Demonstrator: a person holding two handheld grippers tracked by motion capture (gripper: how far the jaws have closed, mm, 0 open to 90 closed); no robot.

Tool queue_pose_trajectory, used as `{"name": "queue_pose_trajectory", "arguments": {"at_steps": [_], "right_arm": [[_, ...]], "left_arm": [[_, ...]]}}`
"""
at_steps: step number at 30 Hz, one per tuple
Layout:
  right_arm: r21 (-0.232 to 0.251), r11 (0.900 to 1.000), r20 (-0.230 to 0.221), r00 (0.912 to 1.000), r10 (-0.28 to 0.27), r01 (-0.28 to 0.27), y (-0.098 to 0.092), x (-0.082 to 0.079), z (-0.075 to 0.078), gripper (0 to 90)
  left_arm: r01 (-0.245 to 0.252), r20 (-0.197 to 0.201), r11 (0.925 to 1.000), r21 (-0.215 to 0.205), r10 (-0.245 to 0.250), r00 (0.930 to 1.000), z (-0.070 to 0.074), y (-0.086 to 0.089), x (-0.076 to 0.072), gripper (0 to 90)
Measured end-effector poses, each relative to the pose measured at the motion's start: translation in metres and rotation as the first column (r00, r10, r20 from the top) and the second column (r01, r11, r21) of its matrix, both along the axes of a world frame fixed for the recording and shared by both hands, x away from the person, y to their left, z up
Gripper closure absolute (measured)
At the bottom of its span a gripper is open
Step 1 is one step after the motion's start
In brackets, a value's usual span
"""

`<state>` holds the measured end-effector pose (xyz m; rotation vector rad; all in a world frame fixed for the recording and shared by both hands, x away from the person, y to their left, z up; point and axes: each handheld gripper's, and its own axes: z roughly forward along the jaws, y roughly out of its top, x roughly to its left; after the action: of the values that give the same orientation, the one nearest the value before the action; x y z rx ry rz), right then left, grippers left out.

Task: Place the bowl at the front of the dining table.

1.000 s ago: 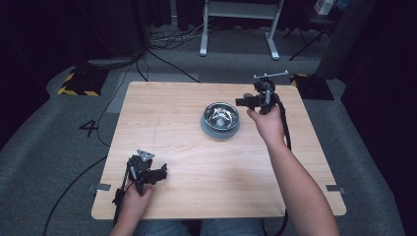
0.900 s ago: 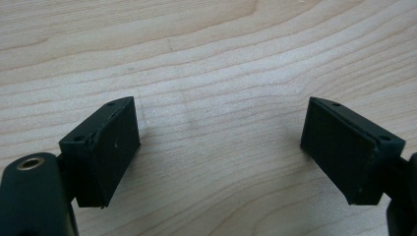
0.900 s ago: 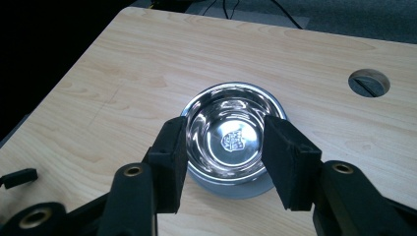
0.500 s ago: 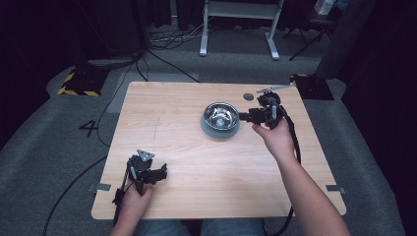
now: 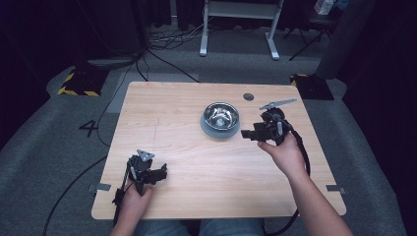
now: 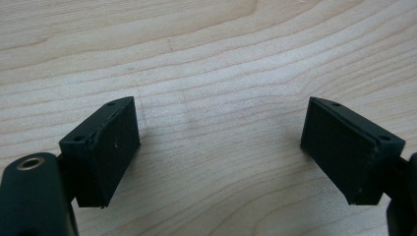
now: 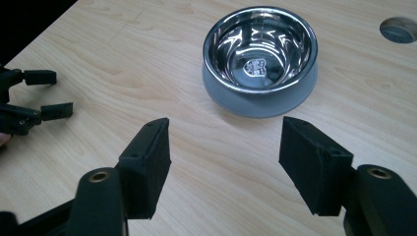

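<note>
One steel bowl (image 5: 221, 117) stands empty mid-worktop (image 5: 187, 162). The right gripper (image 5: 250, 134), fingers just widened around nothing, sits just beside it; the left gripper (image 5: 162, 172) idles, fingers spread. Grasping remains.

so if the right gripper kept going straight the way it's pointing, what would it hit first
Most likely the steel bowl. In the right gripper view it sits just beyond the right gripper, slightly right of centre between its open, empty jaws, with bare table before it. Depth is hard to judge, so a downward-tilted gripper might touch the tabletop first.
</note>
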<state>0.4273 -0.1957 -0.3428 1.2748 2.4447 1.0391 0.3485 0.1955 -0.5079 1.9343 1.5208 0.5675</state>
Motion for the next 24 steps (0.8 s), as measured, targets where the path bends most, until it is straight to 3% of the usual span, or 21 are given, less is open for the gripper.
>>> {"name": "queue_pose_trajectory", "arguments": {"at_steps": [11, 17, 24], "right_arm": [[0.012, 0.999, -0.046, 0.9983, -0.035, 0.036, -0.022, -0.023, -0.024, 34.3], [0.08, 0.997, -0.059, 0.9981, -0.014, 0.019, -0.028, -0.036, -0.054, 34.3], [0.081, 0.996, -0.054, 0.998, -0.032, 0.036, -0.034, -0.047, -0.074, 34.3]], "left_arm": [[0.004, 0.001, 1.0, 0.001, -0.004, 1.0, 0.0, 0.0, -0.001, 14.8], [0.004, 0.001, 1.0, 0.001, -0.004, 1.0, 0.0, 0.0, -0.001, 14.8], [0.004, 0.001, 1.0, 0.001, -0.004, 1.0, 0.0, 0.0, -0.001, 14.8]]}}
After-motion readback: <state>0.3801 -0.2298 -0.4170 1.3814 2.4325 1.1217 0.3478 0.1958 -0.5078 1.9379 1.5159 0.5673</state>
